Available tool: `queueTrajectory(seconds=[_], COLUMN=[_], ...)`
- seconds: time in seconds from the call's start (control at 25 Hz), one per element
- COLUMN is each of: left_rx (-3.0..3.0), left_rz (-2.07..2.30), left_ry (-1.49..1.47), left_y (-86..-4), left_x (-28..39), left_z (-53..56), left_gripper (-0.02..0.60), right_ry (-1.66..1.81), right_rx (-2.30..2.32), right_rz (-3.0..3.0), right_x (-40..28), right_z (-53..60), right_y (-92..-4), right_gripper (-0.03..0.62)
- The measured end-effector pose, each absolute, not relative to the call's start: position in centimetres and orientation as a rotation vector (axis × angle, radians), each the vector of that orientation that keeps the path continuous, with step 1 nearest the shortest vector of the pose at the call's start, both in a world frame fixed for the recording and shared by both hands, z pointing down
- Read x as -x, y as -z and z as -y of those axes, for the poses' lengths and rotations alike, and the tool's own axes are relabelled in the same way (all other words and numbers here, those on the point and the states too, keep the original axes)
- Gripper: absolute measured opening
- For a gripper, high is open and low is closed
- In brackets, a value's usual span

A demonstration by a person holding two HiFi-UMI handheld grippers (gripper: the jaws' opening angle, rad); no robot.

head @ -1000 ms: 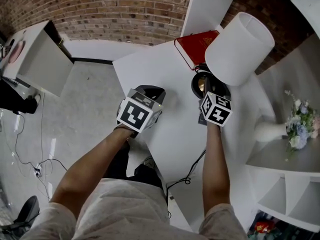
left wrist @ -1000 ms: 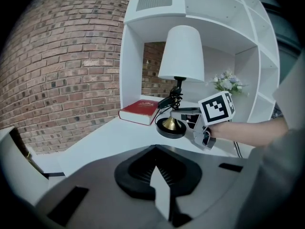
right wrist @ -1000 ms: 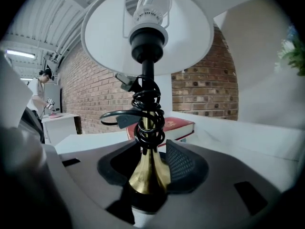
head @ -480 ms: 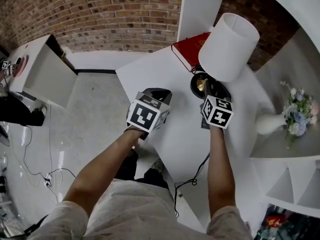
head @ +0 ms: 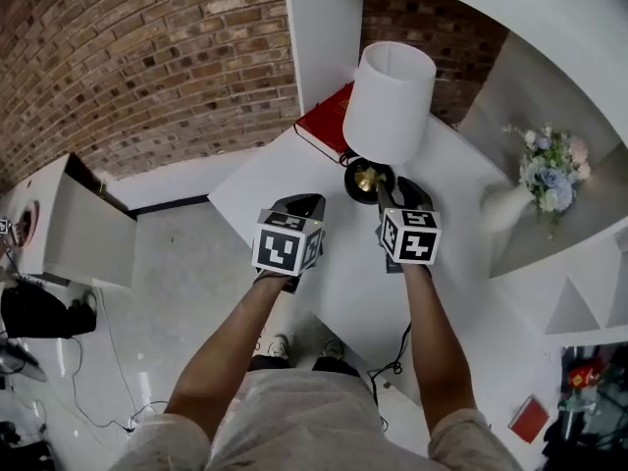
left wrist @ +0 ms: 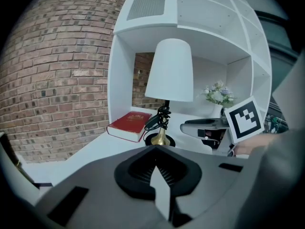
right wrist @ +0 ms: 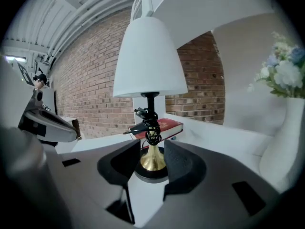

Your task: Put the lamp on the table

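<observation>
The lamp (head: 389, 101), with a white shade, a black stem and a brass foot on a black base (head: 368, 180), stands upright on the white table (head: 255, 180). A black cord (right wrist: 149, 122) is wound round its stem. My right gripper (head: 397, 196) is just in front of the base, open; in the right gripper view its jaws (right wrist: 152, 148) frame the brass foot (right wrist: 152, 159) without touching it. My left gripper (head: 299, 206) hovers over the table left of the lamp (left wrist: 169, 70), shut (left wrist: 156, 149) and empty.
A red book (head: 326, 124) lies on the table behind the lamp, against a white shelf upright (head: 324, 27). A white vase of flowers (head: 543, 168) stands on a shelf to the right. A brick wall (head: 147, 57) runs behind, and the grey floor (head: 177, 292) lies left of the table.
The lamp shade leaned to the right before and now stands straight over its base. The head view has swung. Both grippers keep their places beside the lamp.
</observation>
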State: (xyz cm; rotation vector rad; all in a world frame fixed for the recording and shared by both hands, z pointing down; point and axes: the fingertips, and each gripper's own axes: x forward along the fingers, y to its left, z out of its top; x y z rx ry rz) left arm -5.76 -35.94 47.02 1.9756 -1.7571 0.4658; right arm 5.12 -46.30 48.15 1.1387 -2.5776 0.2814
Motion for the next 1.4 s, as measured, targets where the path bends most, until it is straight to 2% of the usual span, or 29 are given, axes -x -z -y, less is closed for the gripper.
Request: queueTrajectory(seconds=[0.72,1.04,1.4], left_rx=[-2.244,-2.326,-2.402], left_rz=[1.559,1.515,1.464], left_ry=[-0.469,-0.476,-0.451], left_y=[-43.1,-41.7,-39.8], left_x=[5.7,7.9,9.9], left_z=[35.8,33.4,31.9], left_gripper=[-0.003,-0.003,-0.003], right_ry=[-0.285,-0.313,-0.346], right_rx=[-1.311,-1.387,-1.489], right_rz=[2.440,2.424,2.400], right_x=[-5.7,-5.5,-5.4], right_z=[39.4,35.8,32.3], right_y=[-43.6,-41.4,-39.1], right_gripper=[0.149,0.144,0.080])
